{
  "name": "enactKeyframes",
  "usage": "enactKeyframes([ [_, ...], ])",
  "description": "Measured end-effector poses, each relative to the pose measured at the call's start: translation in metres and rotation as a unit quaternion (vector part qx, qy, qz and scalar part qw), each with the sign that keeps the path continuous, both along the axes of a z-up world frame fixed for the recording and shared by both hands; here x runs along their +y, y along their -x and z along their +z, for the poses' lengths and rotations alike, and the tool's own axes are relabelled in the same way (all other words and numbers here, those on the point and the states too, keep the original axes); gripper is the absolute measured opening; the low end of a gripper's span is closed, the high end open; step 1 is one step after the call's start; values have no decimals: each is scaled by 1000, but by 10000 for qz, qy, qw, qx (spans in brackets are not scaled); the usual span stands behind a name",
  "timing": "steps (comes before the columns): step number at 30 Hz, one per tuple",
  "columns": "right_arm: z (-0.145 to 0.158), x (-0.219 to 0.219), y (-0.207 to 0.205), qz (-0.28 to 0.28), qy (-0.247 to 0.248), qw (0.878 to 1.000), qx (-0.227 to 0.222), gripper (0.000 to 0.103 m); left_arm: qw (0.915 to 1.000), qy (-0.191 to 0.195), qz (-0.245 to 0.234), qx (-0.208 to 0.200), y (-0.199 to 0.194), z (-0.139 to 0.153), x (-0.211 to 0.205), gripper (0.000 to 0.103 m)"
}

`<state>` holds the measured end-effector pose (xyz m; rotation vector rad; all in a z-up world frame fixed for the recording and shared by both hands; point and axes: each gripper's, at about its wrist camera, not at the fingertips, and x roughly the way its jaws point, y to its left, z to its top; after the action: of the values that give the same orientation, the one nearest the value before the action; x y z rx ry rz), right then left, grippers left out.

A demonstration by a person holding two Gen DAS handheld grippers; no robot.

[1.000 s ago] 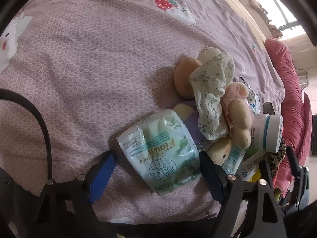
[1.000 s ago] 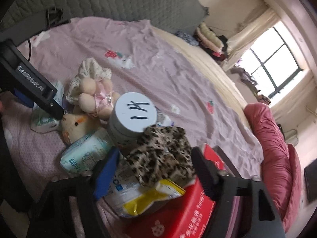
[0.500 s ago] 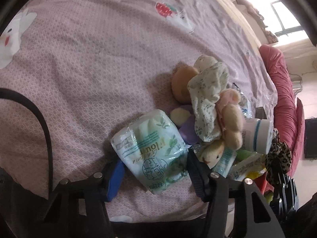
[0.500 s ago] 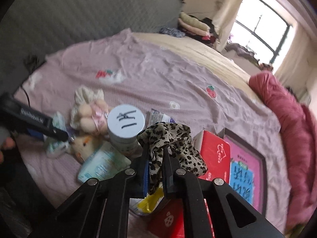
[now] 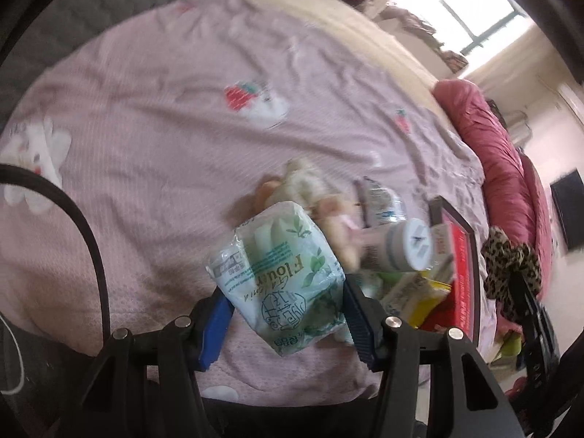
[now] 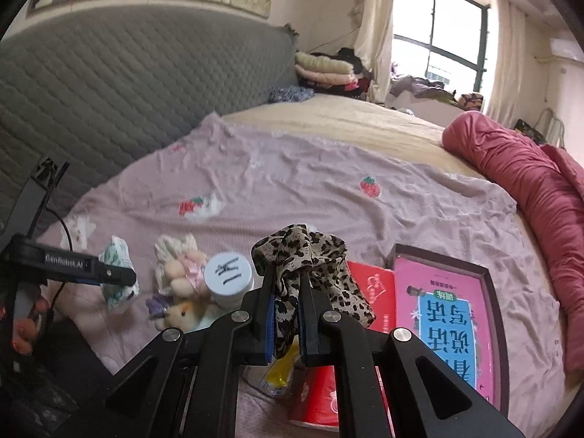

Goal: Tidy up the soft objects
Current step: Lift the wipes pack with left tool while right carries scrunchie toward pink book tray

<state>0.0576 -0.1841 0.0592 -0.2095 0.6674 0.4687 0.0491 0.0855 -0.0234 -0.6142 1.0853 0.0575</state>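
both grippers up over the bed, each with a soft thing

on the left, left gripper [image 5: 284,314] clamped on a pale green, crinkly plastic tissue pack [image 5: 281,277], held clear above the pink patterned bed cover [image 5: 153,138]; blue pads pressing both sides of the pack. jaws just closed in earlier, steady at the end. behind the pack, lying on the cover: a small cream plush doll in flowered cloth [image 6: 179,270], then a white round jar with black marks on the lid [image 6: 228,279]. further right, right gripper [image 6: 286,303] squeezed tight on a leopard print fabric scrunchie [image 6: 310,266], lifted above a red box [image 6: 372,292]. beside it, a pink book in a dark frame [image 6: 445,314].
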Motion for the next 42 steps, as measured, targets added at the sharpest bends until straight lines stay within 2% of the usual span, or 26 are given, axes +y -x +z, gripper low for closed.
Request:
enactKeyframes([
  [6, 30, -30, 11, -275, -174, 9990, -321, 9, 9976, -313, -479, -401, -1, 38, -42, 58],
  [13, 50, -80, 23, -829, -342, 9945, -540, 9, 9884, -610, -1113, -832, -10, 81, -103, 58],
  [18, 65, -115, 32, -1202, -398, 9894, -715, 9, 9791, -619, -1593, -1101, -22, 108, -153, 58],
  [24, 75, -158, 38, -1653, -488, 9814, -842, 9, 9655, -666, -2177, -1263, -37, 125, -217, 58],
  [32, 75, -209, 40, -2088, -591, 9724, -860, 9, 9484, -786, -2834, -1184, -51, 123, -287, 58],
  [36, 64, -229, 36, -2204, -616, 9708, -719, 9, 9383, -833, -3204, -1004, -58, 107, -320, 58],
  [42, 37, -254, 29, -2429, -664, 9667, -455, 9, 9224, -1114, -3644, -637, -70, 77, -362, 58],
])
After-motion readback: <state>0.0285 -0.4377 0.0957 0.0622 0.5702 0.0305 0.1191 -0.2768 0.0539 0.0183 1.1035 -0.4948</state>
